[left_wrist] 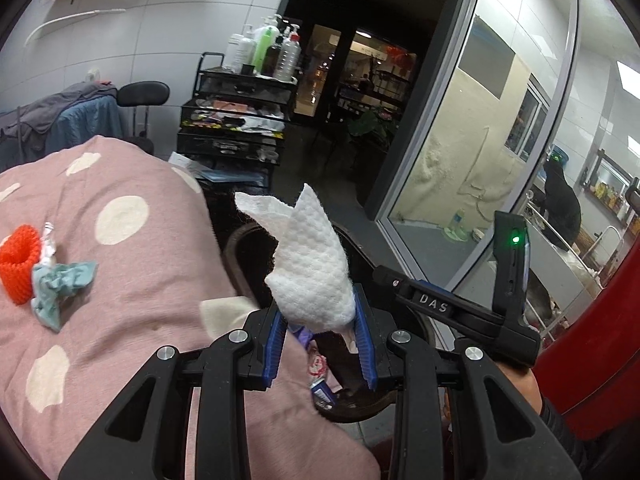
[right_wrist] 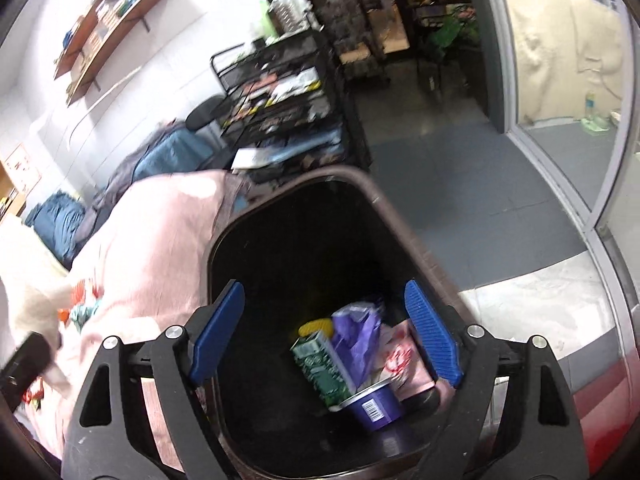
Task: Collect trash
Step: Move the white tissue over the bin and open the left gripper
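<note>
My left gripper (left_wrist: pixel 320 312) is shut on a crumpled white paper towel (left_wrist: pixel 308 264) and holds it above the rim of a dark trash bin (left_wrist: pixel 240 256) beside the bed. My right gripper (right_wrist: pixel 326 320) is open and empty, right over the bin's mouth (right_wrist: pixel 296 240). Inside the bin lie a green carton (right_wrist: pixel 320 368), a purple wrapper (right_wrist: pixel 360 328) and a purple cup (right_wrist: pixel 372 404). On the pink dotted blanket (left_wrist: pixel 132 280) lie an orange mesh sleeve (left_wrist: pixel 18 264) and a crumpled teal scrap (left_wrist: pixel 60 284). The right gripper's body shows in the left wrist view (left_wrist: pixel 460 312).
A black wire cart (left_wrist: pixel 236 120) with bottles stands behind the bed. A glass partition (left_wrist: pixel 480 140) and grey floor (right_wrist: pixel 460 176) are to the right. A red object (left_wrist: pixel 600 340) sits at the right edge. Clothes hang over a chair (left_wrist: pixel 72 116).
</note>
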{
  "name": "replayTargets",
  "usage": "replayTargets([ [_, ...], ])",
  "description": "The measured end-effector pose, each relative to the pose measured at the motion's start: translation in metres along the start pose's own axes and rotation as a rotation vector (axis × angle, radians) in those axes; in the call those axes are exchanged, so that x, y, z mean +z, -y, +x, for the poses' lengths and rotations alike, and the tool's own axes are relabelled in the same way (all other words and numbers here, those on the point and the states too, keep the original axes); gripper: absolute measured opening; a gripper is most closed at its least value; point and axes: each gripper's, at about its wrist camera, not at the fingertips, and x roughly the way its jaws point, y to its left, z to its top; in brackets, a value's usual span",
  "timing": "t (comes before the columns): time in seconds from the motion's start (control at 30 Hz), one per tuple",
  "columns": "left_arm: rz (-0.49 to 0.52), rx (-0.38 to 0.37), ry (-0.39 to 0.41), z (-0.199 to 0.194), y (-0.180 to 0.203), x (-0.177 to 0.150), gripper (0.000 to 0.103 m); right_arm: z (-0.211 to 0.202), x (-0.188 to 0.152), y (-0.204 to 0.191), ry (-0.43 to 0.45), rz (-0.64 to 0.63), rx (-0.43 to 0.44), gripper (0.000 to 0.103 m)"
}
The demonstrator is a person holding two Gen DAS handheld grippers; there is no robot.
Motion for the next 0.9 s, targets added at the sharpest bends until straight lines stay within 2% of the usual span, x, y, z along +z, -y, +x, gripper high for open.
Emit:
replayTargets([
  [0.27, 0.035, -0.010, -0.082, 0.040, 0.015, 0.009, 0.031, -0.025, 0.020, 0.020, 0.107, 0.038, -0.060, 0.084],
  [0.6, 0.071, 0.034, -0.178, 0.078, 0.024, 0.010, 0.034, -0.042, 0.030, 0.034, 0.161, 0.037, -0.082, 0.085],
  [0.7, 0.082, 0.048, -0.192, 0.083, 0.026, 0.009, 0.047, -0.043, 0.032, 0.034, 0.162, 0.033, -0.080, 0.085],
  [0.77, 0.094, 0.068, -0.185, 0.084, 0.027, 0.008, 0.072, -0.042, 0.032, 0.035, 0.158, 0.035, -0.077, 0.086],
  [0.9, 0.124, 0.081, -0.176, 0.081, 0.030, 0.005, 0.084, -0.043, 0.032, 0.035, 0.157, 0.035, -0.078, 0.089],
])
